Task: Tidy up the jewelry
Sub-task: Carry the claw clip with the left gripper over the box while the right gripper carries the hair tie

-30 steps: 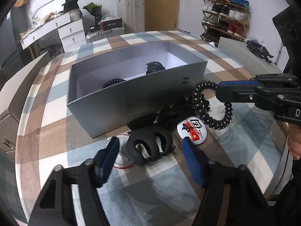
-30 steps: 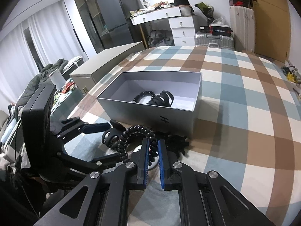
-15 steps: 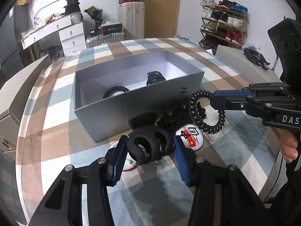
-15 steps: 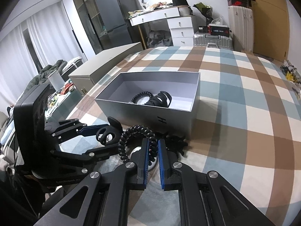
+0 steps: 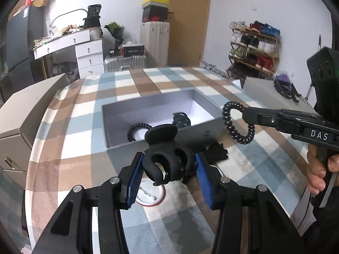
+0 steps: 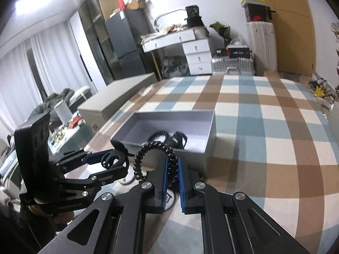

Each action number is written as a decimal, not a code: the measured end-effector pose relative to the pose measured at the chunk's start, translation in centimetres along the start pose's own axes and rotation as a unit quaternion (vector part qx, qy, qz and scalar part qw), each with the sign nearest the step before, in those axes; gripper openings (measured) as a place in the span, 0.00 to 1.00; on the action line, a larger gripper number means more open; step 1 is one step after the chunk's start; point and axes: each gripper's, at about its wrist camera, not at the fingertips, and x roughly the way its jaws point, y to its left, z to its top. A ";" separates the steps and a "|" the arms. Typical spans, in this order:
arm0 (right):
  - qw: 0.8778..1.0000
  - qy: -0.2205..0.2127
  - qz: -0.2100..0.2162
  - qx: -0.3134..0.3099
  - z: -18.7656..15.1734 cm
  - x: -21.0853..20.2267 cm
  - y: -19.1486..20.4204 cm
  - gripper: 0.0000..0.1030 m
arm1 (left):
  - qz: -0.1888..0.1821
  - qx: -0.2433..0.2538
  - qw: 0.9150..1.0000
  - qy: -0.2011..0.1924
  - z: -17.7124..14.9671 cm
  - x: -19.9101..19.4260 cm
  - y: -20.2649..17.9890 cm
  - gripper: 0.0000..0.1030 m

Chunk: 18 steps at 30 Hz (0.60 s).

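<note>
My left gripper (image 5: 168,160) is shut on a black claw hair clip (image 5: 162,134) and holds it above the checked tablecloth, just before the open grey box (image 5: 161,144). My right gripper (image 6: 171,167) is shut on a black spiral hair tie (image 6: 148,148), whose loop hangs out to the left of the pads. In the left wrist view that spiral tie (image 5: 227,122) hangs near the box's right corner. Inside the box lie another spiral tie (image 5: 137,129) and a black clip (image 5: 180,119). The right wrist view shows the left gripper (image 6: 118,163) with its claw clip (image 6: 115,156).
A round white badge with a red rim (image 5: 150,196) and a black hair piece (image 5: 216,152) lie on the cloth in front of the box. A grey cabinet (image 5: 25,110) stands left of the table, a grey lid (image 5: 264,93) right. A hand (image 5: 317,169) grips the right tool.
The left jaws have closed on the claw clip and lifted it off the cloth. The right gripper has risen with the spiral tie, up beside the box's right corner.
</note>
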 end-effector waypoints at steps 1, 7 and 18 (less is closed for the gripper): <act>1.000 -0.006 -0.001 0.003 0.1 -0.1 -0.1 0.09 | 0.001 -0.003 1.000 -0.001 0.1 0.0 0.2 0.41; 0.999 -0.038 -0.009 0.023 1.0 -0.5 -0.5 0.09 | 0.009 -0.013 1.000 -0.013 1.1 0.1 0.9 0.41; 0.998 -0.044 -0.018 0.034 2.8 0.8 -1.0 0.09 | 0.025 -0.005 0.998 -0.049 3.1 -0.6 1.5 0.41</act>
